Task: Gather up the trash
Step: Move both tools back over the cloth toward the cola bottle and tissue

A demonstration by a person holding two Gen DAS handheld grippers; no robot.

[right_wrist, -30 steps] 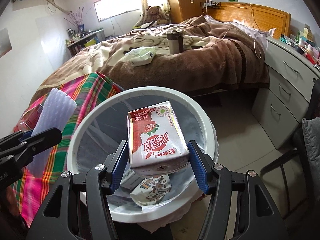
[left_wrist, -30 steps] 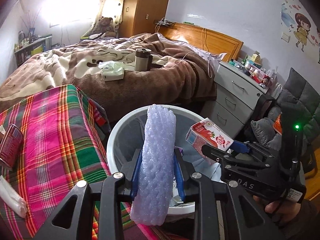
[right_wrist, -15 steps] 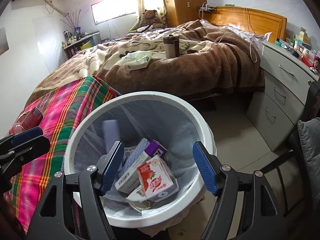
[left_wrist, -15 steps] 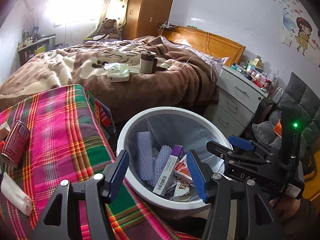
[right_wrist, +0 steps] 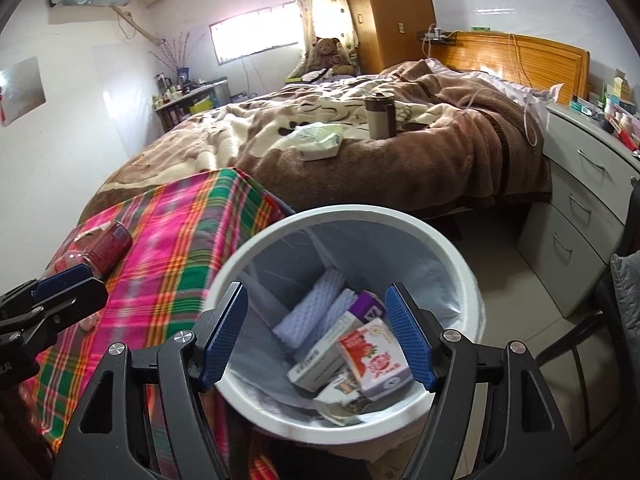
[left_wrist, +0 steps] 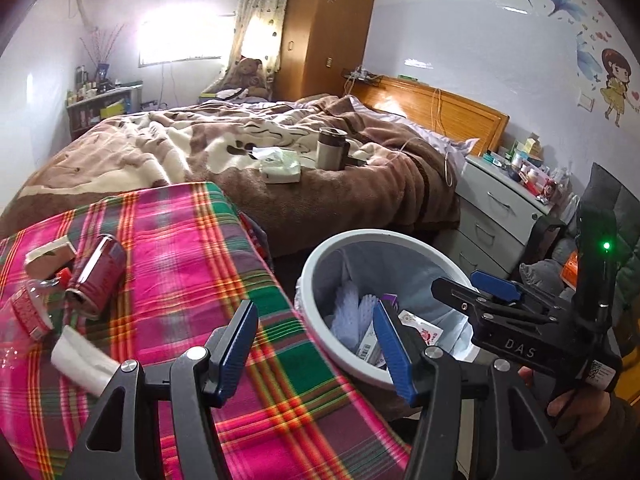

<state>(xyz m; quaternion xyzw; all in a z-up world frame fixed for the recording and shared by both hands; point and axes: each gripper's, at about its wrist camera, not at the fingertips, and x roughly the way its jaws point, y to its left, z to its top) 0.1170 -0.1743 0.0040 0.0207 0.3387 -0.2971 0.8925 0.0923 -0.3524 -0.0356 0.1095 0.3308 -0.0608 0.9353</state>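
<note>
A white trash bin (right_wrist: 460,264) holds a pale foam roll (right_wrist: 316,300), a strawberry milk carton (right_wrist: 376,356) and a purple-and-white box (right_wrist: 340,340). My right gripper (right_wrist: 316,332) hangs open and empty over the bin's near rim. My left gripper (left_wrist: 316,348) is open and empty too, straddling the edge of the plaid cloth (left_wrist: 180,248) and the bin (left_wrist: 312,272). On the cloth at the left lie a red can (left_wrist: 96,276), a clear plastic bottle (left_wrist: 28,312), a white crumpled wrapper (left_wrist: 80,356) and a small carton (left_wrist: 48,254). In the left wrist view the right gripper (left_wrist: 460,280) shows beside the bin.
Behind the bin is a bed with a brown blanket (left_wrist: 320,200), a steel mug (left_wrist: 330,148) and a tissue pack (left_wrist: 280,166) on it. Grey drawers (right_wrist: 580,208) stand at the right and a dark chair (right_wrist: 612,320) at the near right.
Both grippers opened: the foam roll left the left one and the strawberry carton the right one, and both now lie in the bin. The left gripper swung left over the plaid cloth.
</note>
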